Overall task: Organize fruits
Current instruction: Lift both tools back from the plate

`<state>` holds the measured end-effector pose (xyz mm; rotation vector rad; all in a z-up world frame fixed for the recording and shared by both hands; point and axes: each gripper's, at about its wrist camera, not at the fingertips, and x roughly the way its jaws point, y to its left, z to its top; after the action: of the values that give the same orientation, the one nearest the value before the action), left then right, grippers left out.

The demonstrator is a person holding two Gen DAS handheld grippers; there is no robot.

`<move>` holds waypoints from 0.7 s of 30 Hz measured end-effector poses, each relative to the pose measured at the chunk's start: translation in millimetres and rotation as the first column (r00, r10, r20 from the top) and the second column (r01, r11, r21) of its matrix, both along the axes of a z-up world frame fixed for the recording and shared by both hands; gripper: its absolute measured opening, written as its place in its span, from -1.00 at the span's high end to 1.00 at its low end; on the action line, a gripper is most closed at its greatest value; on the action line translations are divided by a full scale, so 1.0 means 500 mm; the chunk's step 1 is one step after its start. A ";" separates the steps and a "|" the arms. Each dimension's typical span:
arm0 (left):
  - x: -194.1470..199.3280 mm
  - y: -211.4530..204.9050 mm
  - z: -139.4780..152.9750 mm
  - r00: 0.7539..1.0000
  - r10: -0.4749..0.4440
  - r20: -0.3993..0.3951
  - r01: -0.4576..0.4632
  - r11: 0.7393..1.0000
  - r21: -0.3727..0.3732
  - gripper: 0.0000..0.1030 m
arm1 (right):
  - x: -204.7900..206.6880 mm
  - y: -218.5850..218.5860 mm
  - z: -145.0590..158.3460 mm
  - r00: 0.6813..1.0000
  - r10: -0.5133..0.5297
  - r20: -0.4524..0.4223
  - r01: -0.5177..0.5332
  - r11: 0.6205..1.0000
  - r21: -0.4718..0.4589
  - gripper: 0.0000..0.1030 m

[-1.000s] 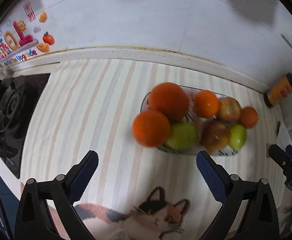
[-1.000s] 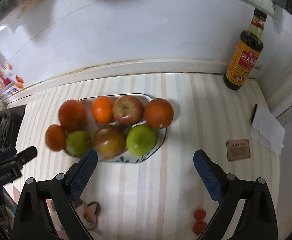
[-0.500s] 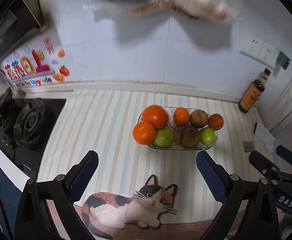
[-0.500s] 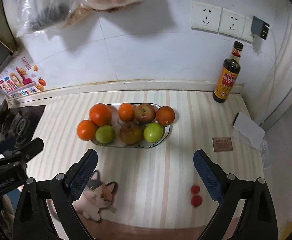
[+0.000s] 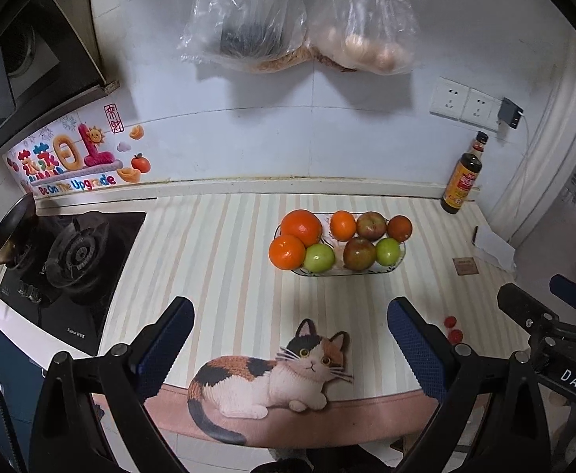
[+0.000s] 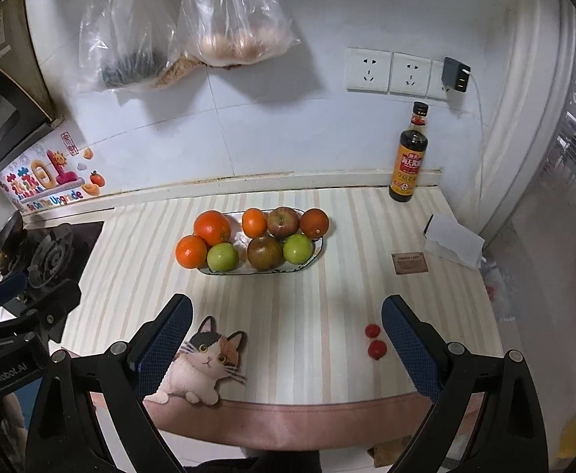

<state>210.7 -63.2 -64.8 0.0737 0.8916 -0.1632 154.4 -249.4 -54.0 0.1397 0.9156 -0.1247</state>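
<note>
From my remote station I see a counter under a smooth cloth of pale cream and pink stripes with a plain pink hem along the front edge, backed by a white tiled wall. Two crinkled clear plastic bags hang on that wall above the counter's rear edge. A black glass gas hob with a round cast burner takes up the counter's left end. A flat printed calico cat lies at the front edge. Mid-counter, toward the rear edge, sits the shallow oval fruit dish, white with a dark-patterned rim, filled with round fruit: four glossy oranges, two smooth green apples and two dull red apples; the leftmost orange sits at the dish's left end, and I cannot tell whether it rests inside the rim. A tall dark glass sauce bottle with a yellow label stands at the rear right corner. A folded white paper lies near the right edge, a small brown card just beside it. Two tiny red round fruits lie close together near the front right. My left gripper and right gripper both hover over the front edge, their blue textured pads spread wide, holding and touching nothing.
</note>
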 end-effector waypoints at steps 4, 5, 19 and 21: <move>-0.025 0.004 0.011 1.000 -0.011 0.023 0.011 1.000 0.001 -0.95 | -0.033 0.010 0.017 1.000 -0.006 0.017 0.007 1.000 -0.007 -0.92; -0.030 0.004 0.014 1.000 -0.012 0.028 0.012 1.000 0.004 -0.95 | -0.041 0.012 0.020 1.000 -0.012 0.021 0.012 1.000 -0.010 -0.92; -0.046 -0.002 0.018 0.999 -0.021 0.039 0.020 0.999 0.030 -1.00 | -0.068 -0.003 0.036 0.998 -0.050 0.050 0.046 0.996 0.080 -0.97; -0.037 -0.007 0.007 1.000 -0.012 0.028 0.011 0.999 0.033 -1.00 | -0.057 -0.026 0.024 0.997 -0.061 0.044 0.055 0.992 0.111 -0.97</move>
<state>192.3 -66.5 -61.4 0.1116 0.8662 -0.1581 125.8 -262.3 -42.1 0.2705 0.8720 -0.1245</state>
